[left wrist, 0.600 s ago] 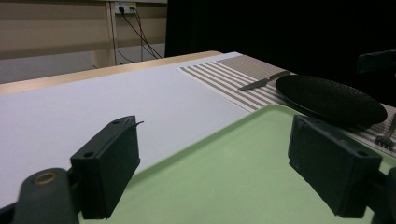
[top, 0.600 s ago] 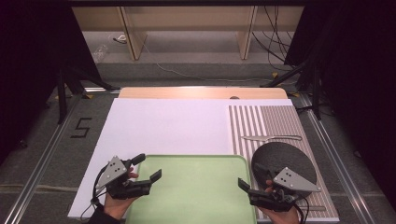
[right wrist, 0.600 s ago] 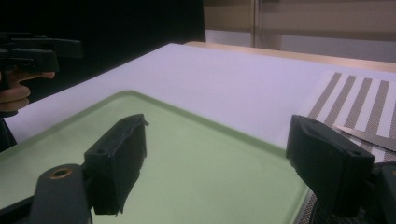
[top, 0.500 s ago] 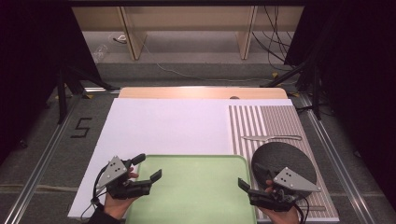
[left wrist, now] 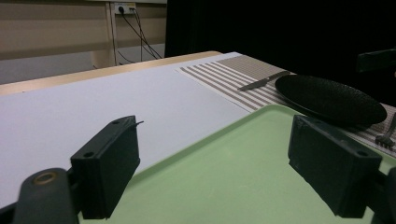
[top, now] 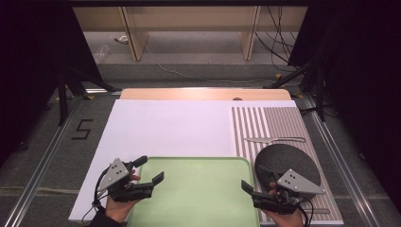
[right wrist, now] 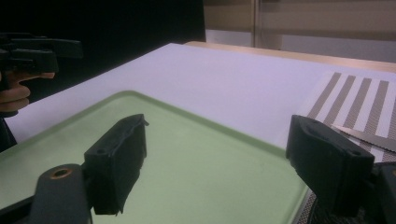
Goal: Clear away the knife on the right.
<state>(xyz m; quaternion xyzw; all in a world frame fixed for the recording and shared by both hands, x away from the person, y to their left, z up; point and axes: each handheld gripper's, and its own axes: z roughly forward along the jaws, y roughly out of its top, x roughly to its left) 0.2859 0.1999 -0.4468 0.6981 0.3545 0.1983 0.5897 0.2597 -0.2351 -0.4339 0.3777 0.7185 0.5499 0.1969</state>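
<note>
Green tray (top: 198,189) sits at the near edge of the bench, on the white sheet (top: 165,127), nothing on it. Only writing readable: a "5" (top: 82,128) marked on the floor off the bench's left edge. No brands or labels.

Your left gripper (top: 150,170) hovers at the tray's near-left corner, jaws spread wide, gripping nothing; in the left gripper view (left wrist: 215,168) the tray rim runs between the jaws. Your right gripper (top: 253,177) sits at the tray's near-right corner, jaws also wide apart, nothing between them but tray surface (right wrist: 187,158) in the right gripper view (right wrist: 215,163).

Striped mat (top: 269,123) covers the bench's right side. Black plate (top: 288,163) lies on its near part, just beside the tray's right edge. Knife (top: 276,140) lies on the mat beyond the plate. Fork tip (left wrist: 385,137) shows at the plate's near side.
</note>
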